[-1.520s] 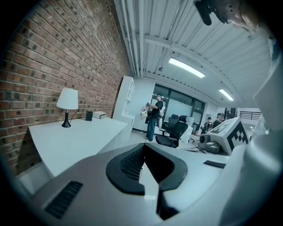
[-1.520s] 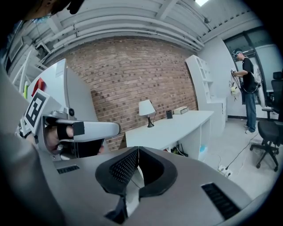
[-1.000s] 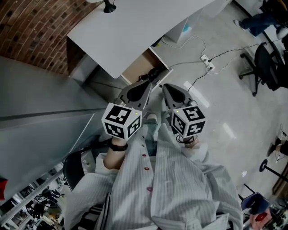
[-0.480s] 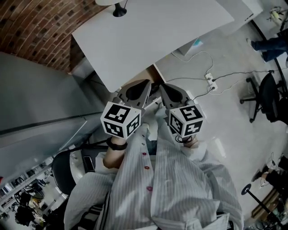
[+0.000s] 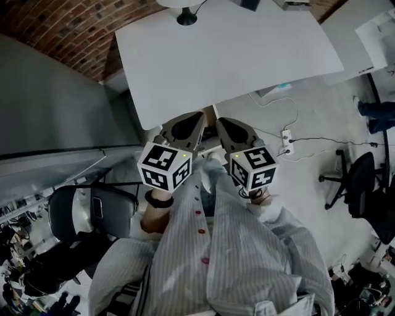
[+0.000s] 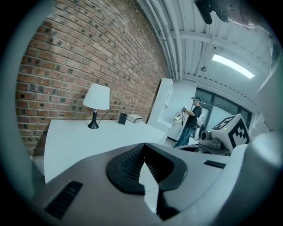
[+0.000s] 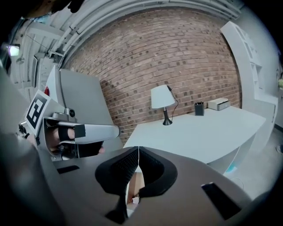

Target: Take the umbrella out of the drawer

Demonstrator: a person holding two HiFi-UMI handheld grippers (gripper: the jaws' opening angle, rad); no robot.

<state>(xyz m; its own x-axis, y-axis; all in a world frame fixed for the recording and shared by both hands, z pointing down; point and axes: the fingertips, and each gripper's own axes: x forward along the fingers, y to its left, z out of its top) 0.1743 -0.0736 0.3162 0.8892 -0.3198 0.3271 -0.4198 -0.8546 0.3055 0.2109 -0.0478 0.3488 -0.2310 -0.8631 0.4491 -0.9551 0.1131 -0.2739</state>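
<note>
In the head view, the left gripper point(image 5: 199, 117) and the right gripper point(image 5: 220, 122) sit side by side at the centre. Both point toward 12 o'clock, with their tips at the near edge of the white desk point(image 5: 234, 55). The person's striped shirt point(image 5: 234, 259) fills 6 o'clock. A lamp base point(image 5: 186, 17) stands at 12 o'clock and a brick wall point(image 5: 74, 31) runs at 10 o'clock. A grey chair point(image 5: 86, 210) is at 8 o'clock, a black office chair point(image 5: 358, 185) at 3 o'clock, and a power strip point(image 5: 287, 137) lies on the floor between it and the grippers. The spot between the two tips is dark, and the umbrella cannot be made out there.

In the left gripper view, the ribbed pads point(image 6: 130, 163) meet at their tips with nothing between them. A white-shaded lamp point(image 6: 96, 103) stands at 10 o'clock, and a standing person point(image 6: 191, 121) is at 2 o'clock, beyond the desk.

In the right gripper view, this tool's pads point(image 7: 124, 170) are pressed together and hold nothing. A wood-coloured sliver of the drawer point(image 7: 135, 184) shows below them at 6 o'clock. The umbrella itself cannot be told apart in that sliver. A dark holder point(image 7: 199, 108) and a white box point(image 7: 219, 104) rest on the desk at 2 o'clock.
</note>
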